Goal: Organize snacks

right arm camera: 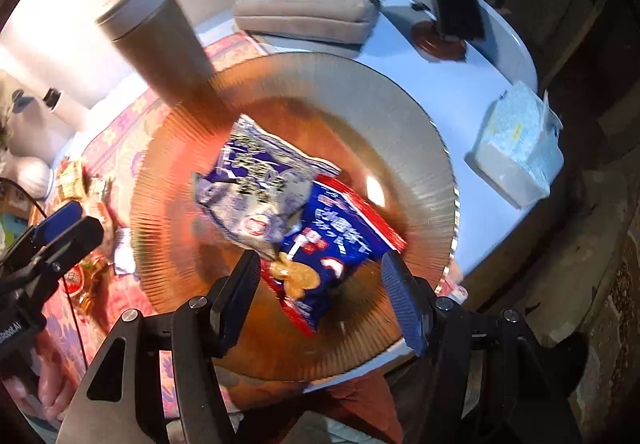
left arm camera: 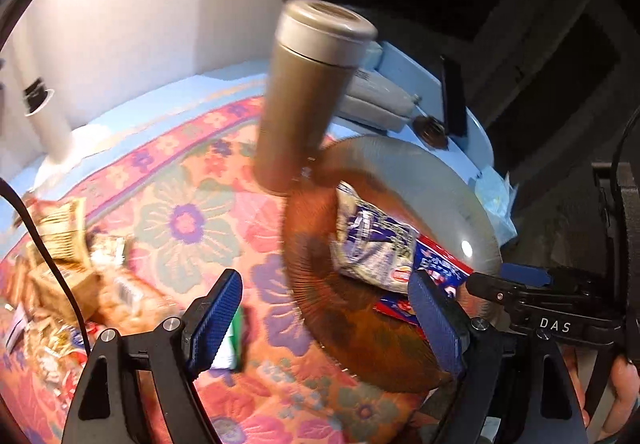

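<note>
A flowered cloth covers my table. My left tongs stand spread with nothing between them, a green packet just beside one pad; only this view shows the loose snack pile. My right tongs hang spread over the blue cracker bag and grey bag in the ribbed plate; only here the tissue pack shows whole.

Wall: standing pale, catching bright light.
Table: showing a light blue top.
Cloth: lying flowered, pink and orange, over it.
</note>
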A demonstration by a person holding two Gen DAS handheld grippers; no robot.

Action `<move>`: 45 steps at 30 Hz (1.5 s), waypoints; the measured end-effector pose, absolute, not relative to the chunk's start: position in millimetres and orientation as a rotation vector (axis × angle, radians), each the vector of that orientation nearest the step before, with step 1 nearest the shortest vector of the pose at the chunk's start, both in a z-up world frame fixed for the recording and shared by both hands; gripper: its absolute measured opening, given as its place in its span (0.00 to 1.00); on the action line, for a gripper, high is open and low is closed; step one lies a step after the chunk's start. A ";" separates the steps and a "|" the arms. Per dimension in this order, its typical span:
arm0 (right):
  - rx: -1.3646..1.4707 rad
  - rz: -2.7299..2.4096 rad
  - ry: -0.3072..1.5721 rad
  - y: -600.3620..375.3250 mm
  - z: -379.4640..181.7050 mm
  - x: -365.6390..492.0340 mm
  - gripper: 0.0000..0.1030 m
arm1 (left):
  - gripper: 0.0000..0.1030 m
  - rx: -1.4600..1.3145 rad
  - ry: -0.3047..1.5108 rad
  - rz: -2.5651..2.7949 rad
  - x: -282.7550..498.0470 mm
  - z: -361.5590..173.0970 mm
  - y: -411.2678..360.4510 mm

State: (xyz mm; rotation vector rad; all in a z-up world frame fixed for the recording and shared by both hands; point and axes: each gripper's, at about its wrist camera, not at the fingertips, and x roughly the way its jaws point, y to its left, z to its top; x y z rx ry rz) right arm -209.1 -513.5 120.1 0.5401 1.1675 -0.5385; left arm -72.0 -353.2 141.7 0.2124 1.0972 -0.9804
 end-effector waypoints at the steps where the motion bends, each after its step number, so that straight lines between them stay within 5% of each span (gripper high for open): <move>1: 0.527 -0.525 1.164 -508.8 121.4 -205.1 0.61 | 0.80 0.210 1.084 -0.960 -69.6 144.9 -346.1; 14: 0.390 -0.332 1.157 -425.6 133.1 -154.0 0.62 | 0.81 0.239 0.917 -0.598 -21.3 177.7 -214.3; 25: 0.317 -0.158 1.150 -356.3 137.7 -116.4 0.62 | 0.80 -0.009 1.019 -0.403 13.8 167.4 -87.6; 45: 0.014 0.147 1.313 -327.8 91.9 -11.2 0.62 | 0.80 -0.351 1.367 -0.477 -4.7 58.6 -138.3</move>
